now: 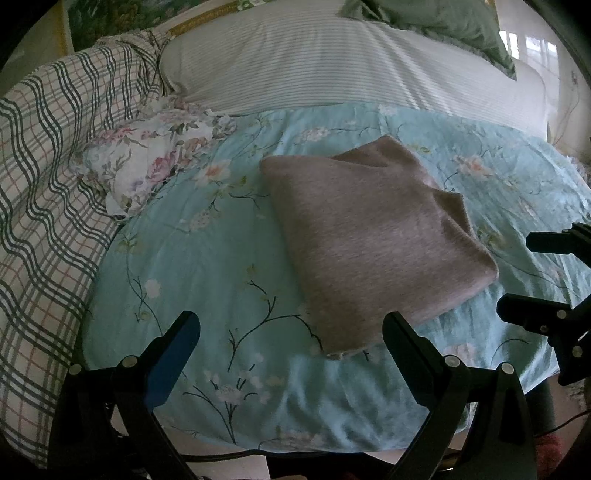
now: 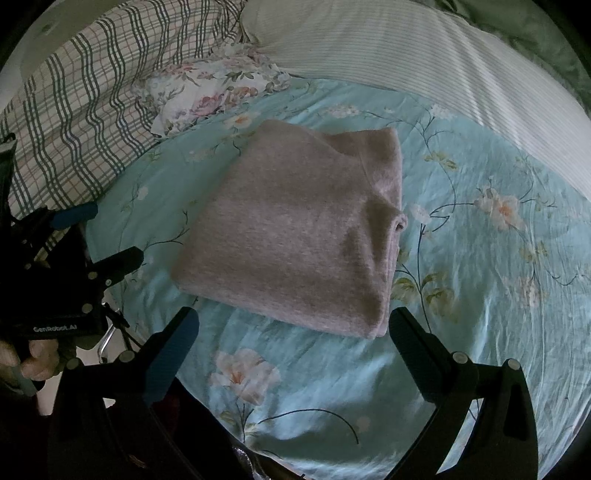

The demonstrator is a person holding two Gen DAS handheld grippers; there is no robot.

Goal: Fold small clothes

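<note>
A pinkish-grey knit garment [image 1: 369, 236] lies folded into a thick rectangle on the light blue floral sheet [image 1: 207, 266]; in the right wrist view the garment [image 2: 295, 229] fills the middle. My left gripper [image 1: 291, 325] is open just short of the garment's near edge, its right finger beside the near corner, nothing between the fingers. My right gripper [image 2: 291, 321] is open too, hovering at the garment's near edge. The right gripper also shows at the right border of the left wrist view [image 1: 524, 277]. The left gripper [image 2: 96, 232] appears at the left of the right wrist view, held by a hand [image 2: 35, 360].
A crumpled white floral cloth [image 1: 147, 158] lies at the far left of the sheet. A plaid quilt [image 1: 48, 184] is heaped along the left. A striped pillow [image 1: 332, 62] and green bedding [image 1: 443, 18] lie behind. The sheet's near edge drops off below the grippers.
</note>
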